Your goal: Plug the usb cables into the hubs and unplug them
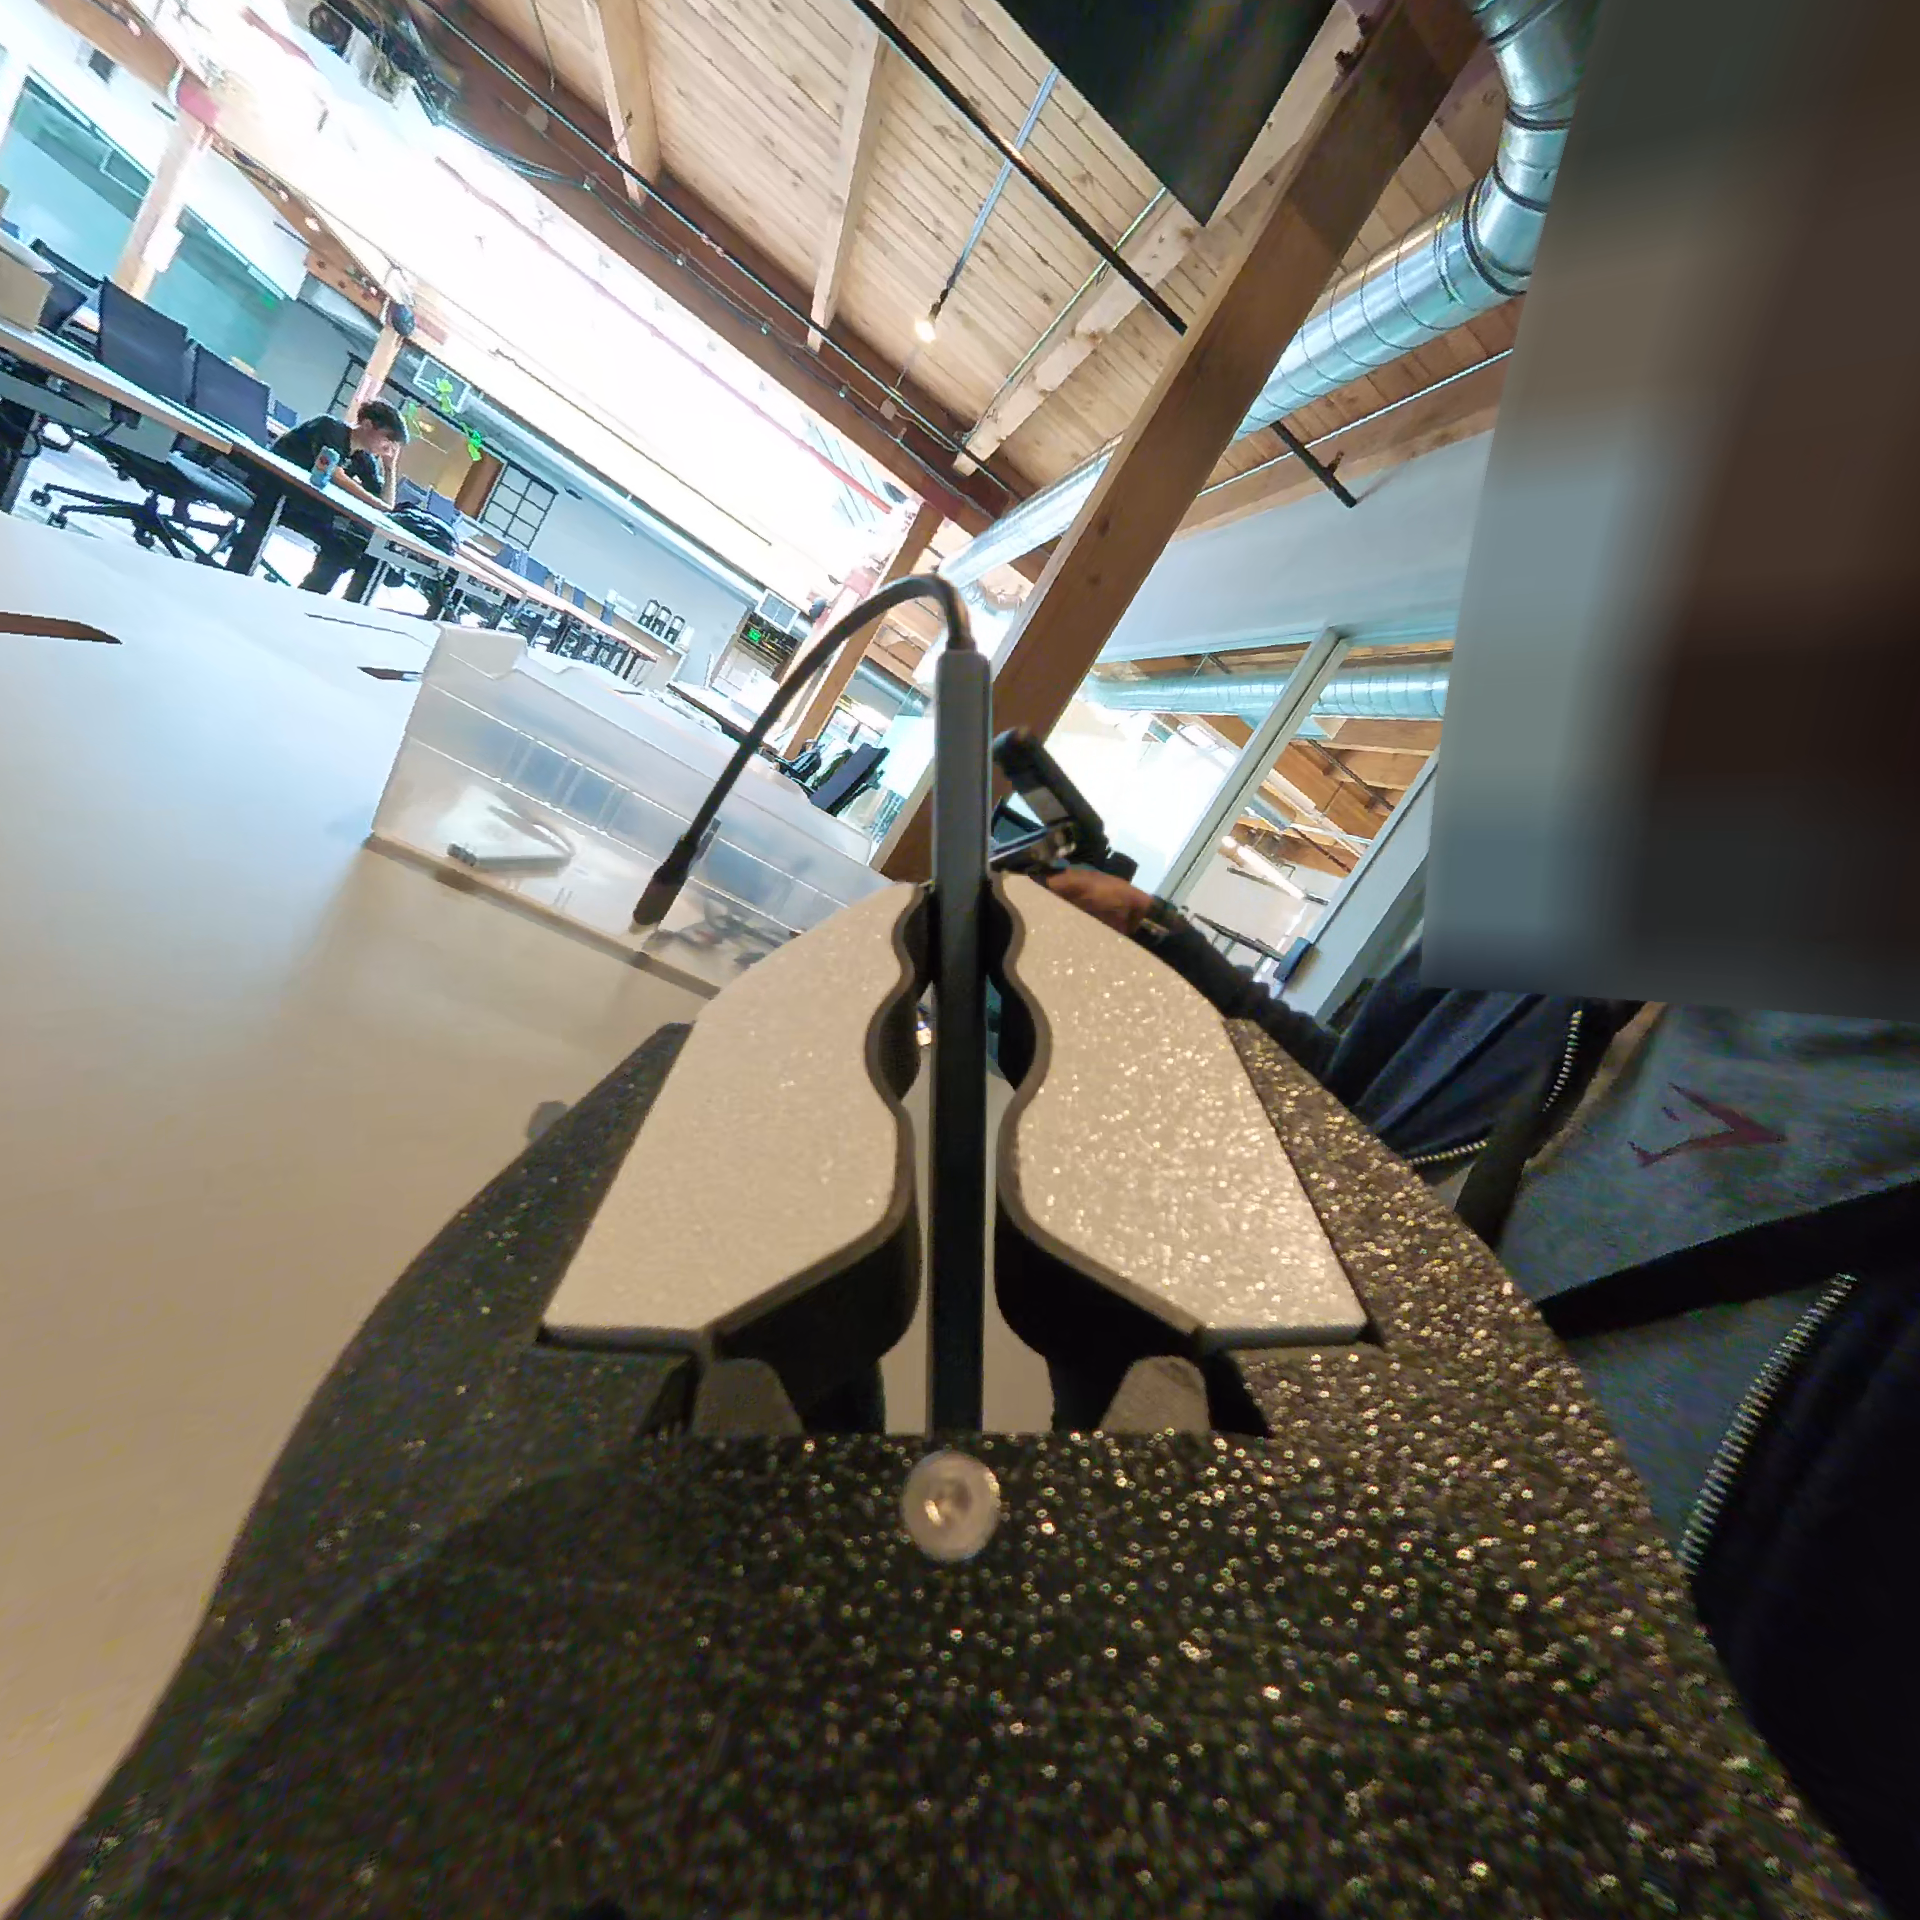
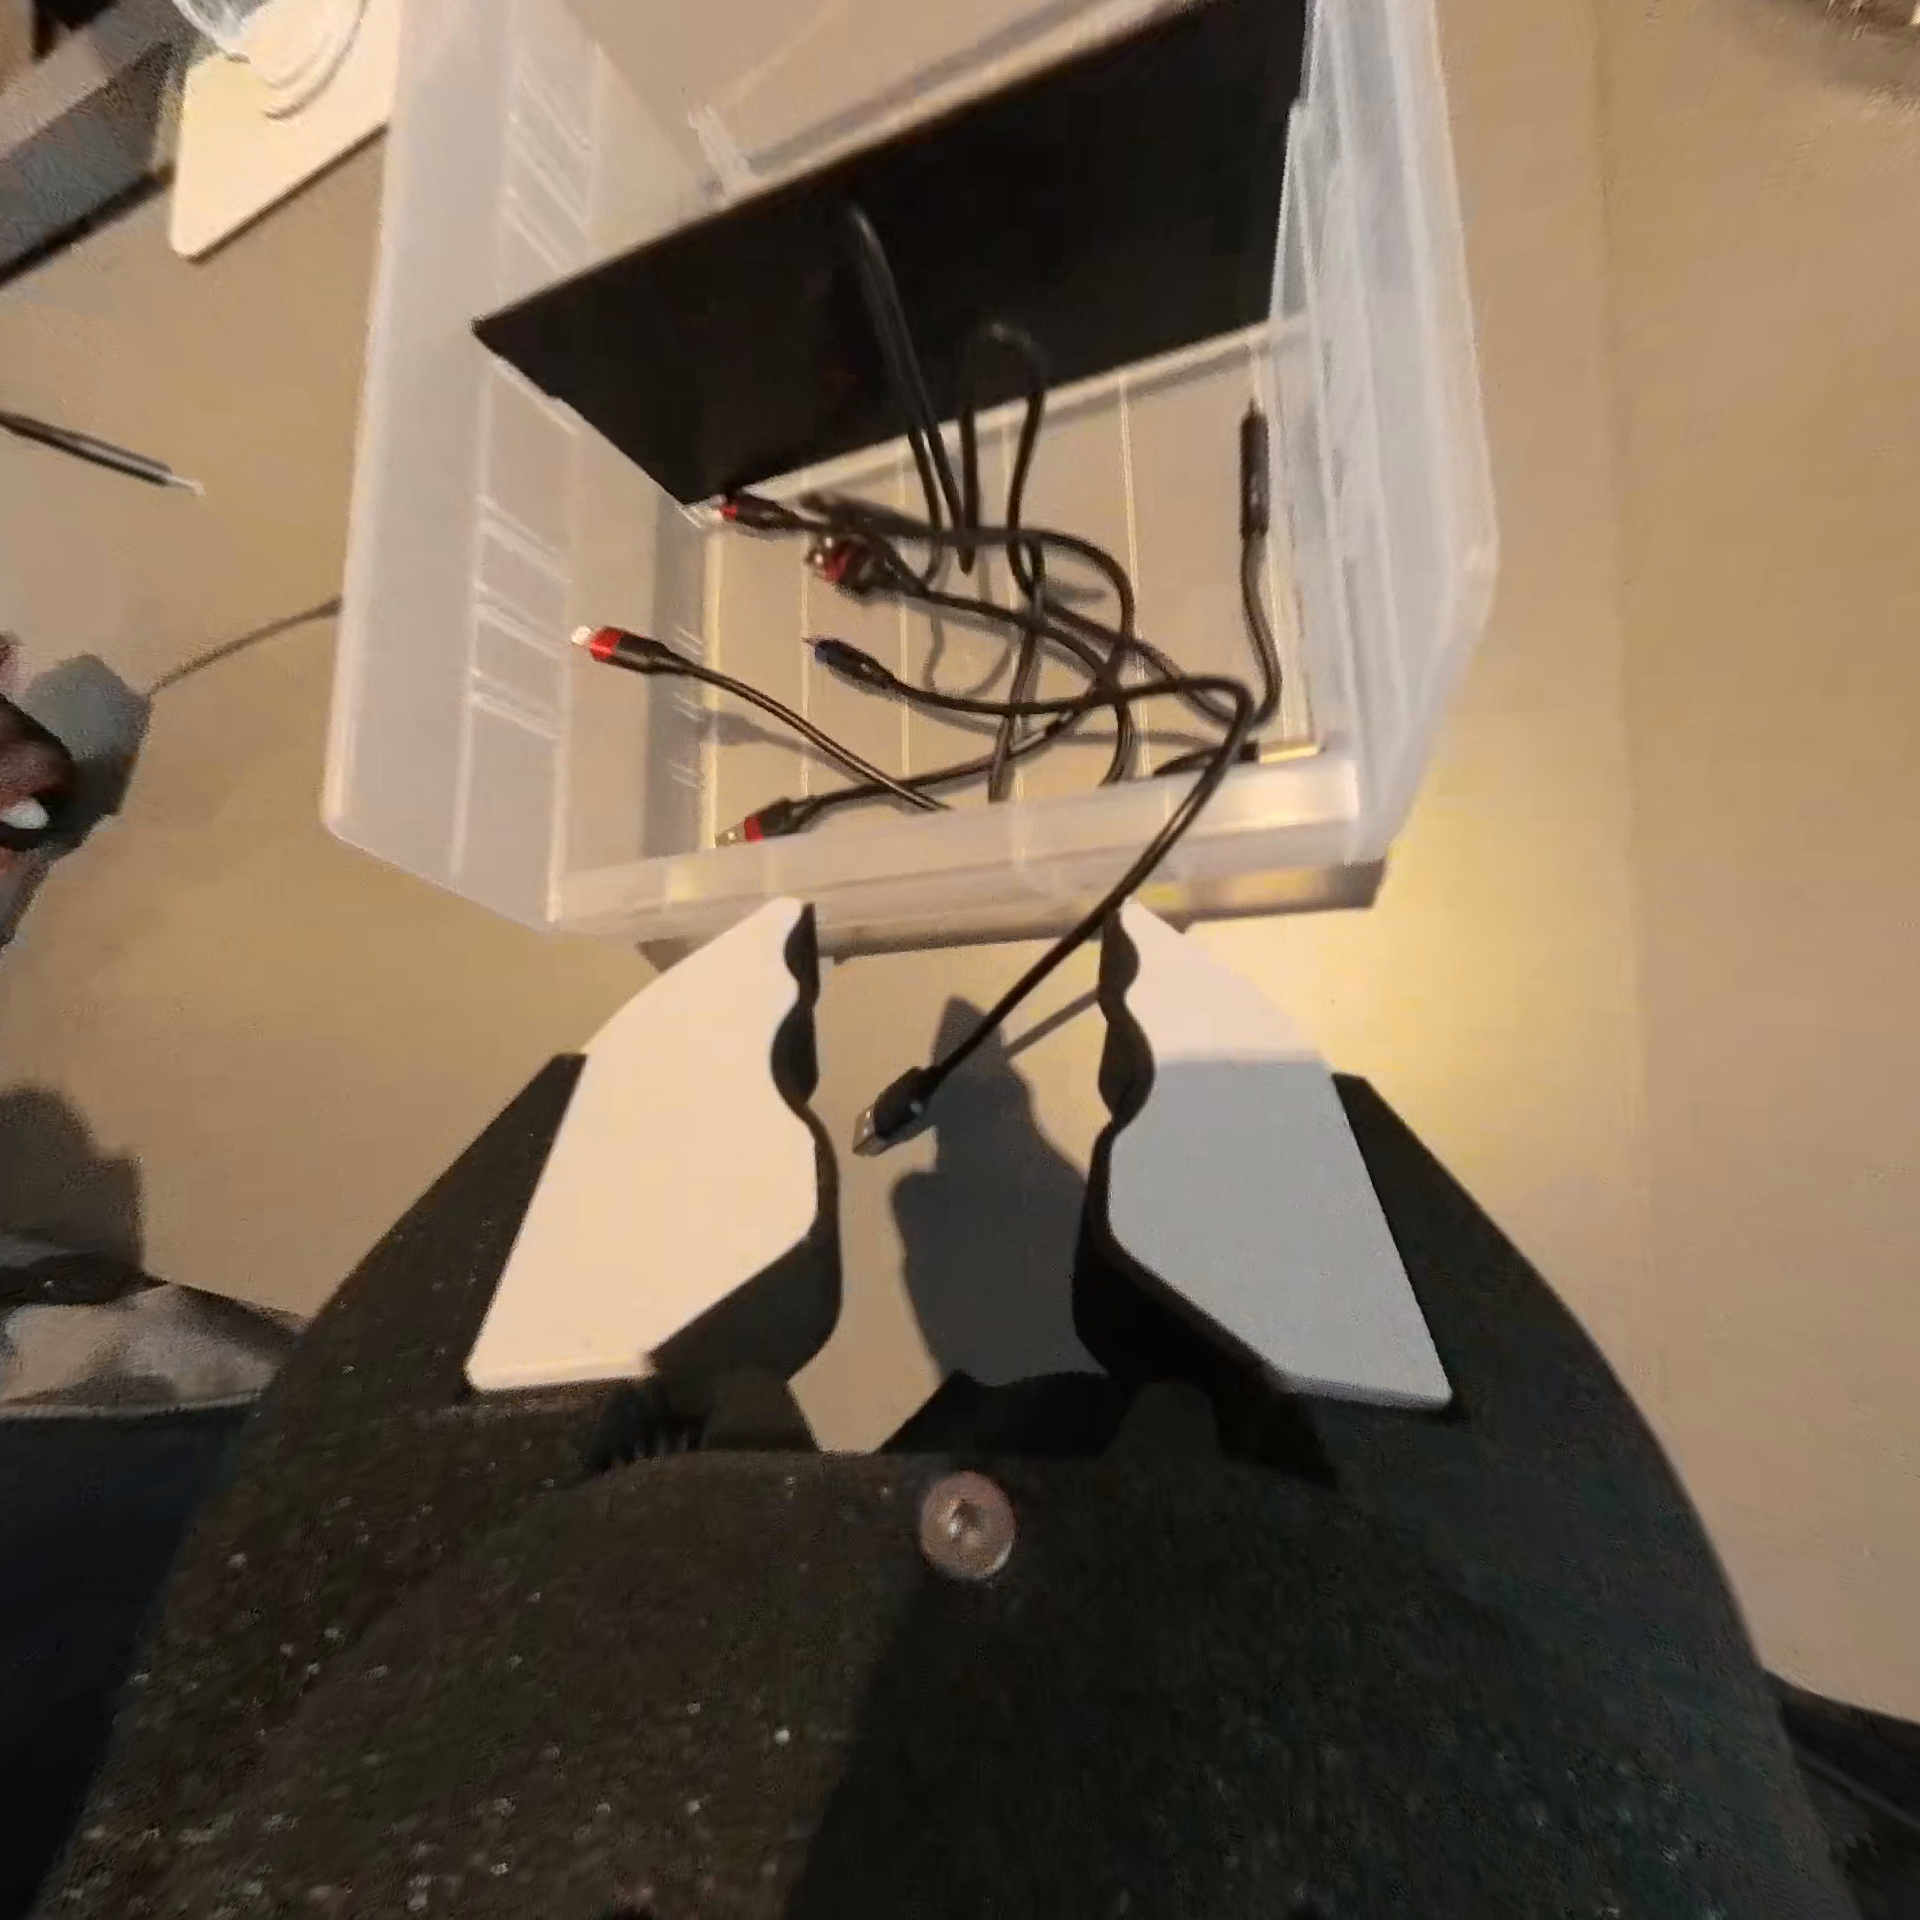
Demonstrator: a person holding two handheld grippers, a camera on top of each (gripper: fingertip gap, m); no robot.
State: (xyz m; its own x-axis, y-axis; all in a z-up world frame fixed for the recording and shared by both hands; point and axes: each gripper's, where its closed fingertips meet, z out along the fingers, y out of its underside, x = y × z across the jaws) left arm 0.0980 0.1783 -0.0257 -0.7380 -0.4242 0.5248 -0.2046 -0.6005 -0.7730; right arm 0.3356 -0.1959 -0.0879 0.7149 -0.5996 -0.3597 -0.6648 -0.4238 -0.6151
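Pale beige tabletop [image 2: 1662, 520], filling the right wrist view and the left half of the left wrist view. Clear ribbed plastic bin [image 2: 499, 582], upper centre of the right wrist view, holding a tangle of black braided usb cables [image 2: 1039, 644], some with red-collared plugs; the same bin [image 1: 499, 748] appears mid-left in the left wrist view. One black cable [image 2: 1049, 966] trails over the bin's near rim onto the table, its metal-tipped plug [image 2: 891, 1120] lying in the centre of the frame between the fingers of the right gripper [image 2: 961, 940], whose tongs stand spread apart and touch nothing. Left gripper [image 1: 958, 914], centre of its view: tongs pressed together, pinching a slim dark grey usb hub [image 1: 958, 1039] held edge-on; the hub's short cable [image 1: 800, 686] arches over to the left, its connector end [image 1: 665, 888] hanging free above the table.
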